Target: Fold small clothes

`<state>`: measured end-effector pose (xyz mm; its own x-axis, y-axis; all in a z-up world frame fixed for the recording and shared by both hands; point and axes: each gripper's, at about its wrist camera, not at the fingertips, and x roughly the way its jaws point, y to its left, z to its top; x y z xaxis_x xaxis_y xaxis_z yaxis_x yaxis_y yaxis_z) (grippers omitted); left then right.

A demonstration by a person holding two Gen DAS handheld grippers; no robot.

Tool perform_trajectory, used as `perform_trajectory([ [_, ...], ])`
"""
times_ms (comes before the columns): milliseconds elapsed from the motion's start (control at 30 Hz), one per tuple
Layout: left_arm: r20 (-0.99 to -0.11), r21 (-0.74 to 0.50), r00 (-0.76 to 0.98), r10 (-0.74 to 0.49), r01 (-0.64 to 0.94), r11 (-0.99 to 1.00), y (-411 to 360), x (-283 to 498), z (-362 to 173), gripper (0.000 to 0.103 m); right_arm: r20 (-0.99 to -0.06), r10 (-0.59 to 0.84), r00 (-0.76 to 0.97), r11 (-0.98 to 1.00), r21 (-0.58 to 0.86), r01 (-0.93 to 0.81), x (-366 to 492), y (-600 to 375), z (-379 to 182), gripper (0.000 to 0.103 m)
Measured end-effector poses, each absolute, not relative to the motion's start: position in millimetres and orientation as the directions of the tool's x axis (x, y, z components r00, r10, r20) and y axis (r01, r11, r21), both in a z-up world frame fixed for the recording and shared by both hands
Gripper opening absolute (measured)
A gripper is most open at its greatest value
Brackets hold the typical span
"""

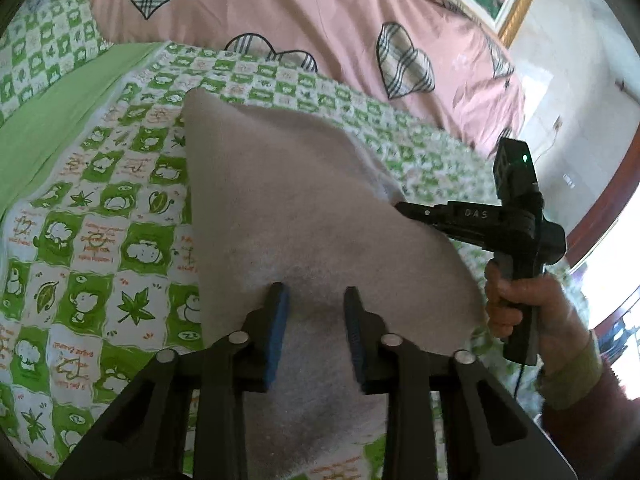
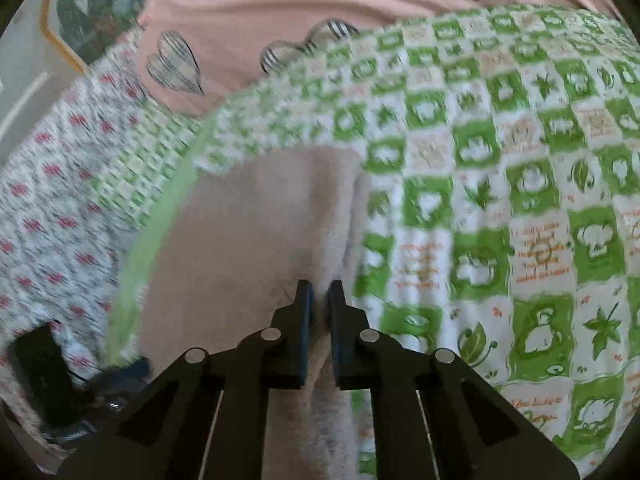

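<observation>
right tool [image 2: 320, 292] pinches cloth [image 1: 312, 216] edge, likely to carry it over for a fold | left tool [image 1: 316, 300] spread, cloth between its fingers, unclamped | cloth lifted above bed [image 1: 100, 216]

Grey cloth [image 1: 304, 216] cut off at bottom edge, right-wrist bedsheet [image 2: 500, 184] motion-blurred

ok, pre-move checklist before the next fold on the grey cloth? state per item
1. Right gripper pinching grey cloth edge: ok, jaws nearly closed on fabric.
2. Left gripper holding cloth: not ok, jaws open, cloth between them ungripped.
3. Grippers apart from each other: ok in left wrist view.
4. Cloth lying flat on green checked sheet: not ok, right side lifted.
5. Layers aligned underneath: cannot tell.
</observation>
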<state>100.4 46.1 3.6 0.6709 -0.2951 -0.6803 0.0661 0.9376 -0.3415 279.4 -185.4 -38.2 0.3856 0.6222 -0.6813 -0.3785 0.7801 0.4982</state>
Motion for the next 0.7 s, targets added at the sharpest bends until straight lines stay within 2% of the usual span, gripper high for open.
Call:
perform_trajectory([
  [300,-0.672,-0.372,0.675,-0.304,0.047,0.927,50,96,1,0.025,-0.656,0.611,0.443,0.791,0.509,-0.338,268,-196,-28,0.014],
  [400,-0.667,-0.391,0.674,-0.317,0.045,0.919,54,94,0,0.025,-0.595,0.629,0.5,0.776,0.51,-0.371,240,-203,-1,0.014],
  [467,-0.667,-0.393,0.674,-0.318,0.045,0.918,54,92,0,0.025,-0.564,0.673,0.479,0.74,0.511,-0.438,216,-198,9,0.014],
  [533,-0.67,-0.382,0.675,-0.31,0.045,0.923,52,91,-1,0.025,-0.582,0.677,0.451,0.734,0.482,-0.478,200,-190,6,0.014],
  [633,-0.672,-0.375,0.675,-0.306,0.046,0.926,50,89,-1,0.025,-0.676,0.588,0.444,0.8,0.404,-0.443,194,-187,-21,0.014],
  [700,-0.675,-0.374,0.673,-0.304,0.044,0.926,48,87,-1,0.025,-0.694,0.584,0.421,0.806,0.433,-0.404,198,-193,-42,0.01],
])
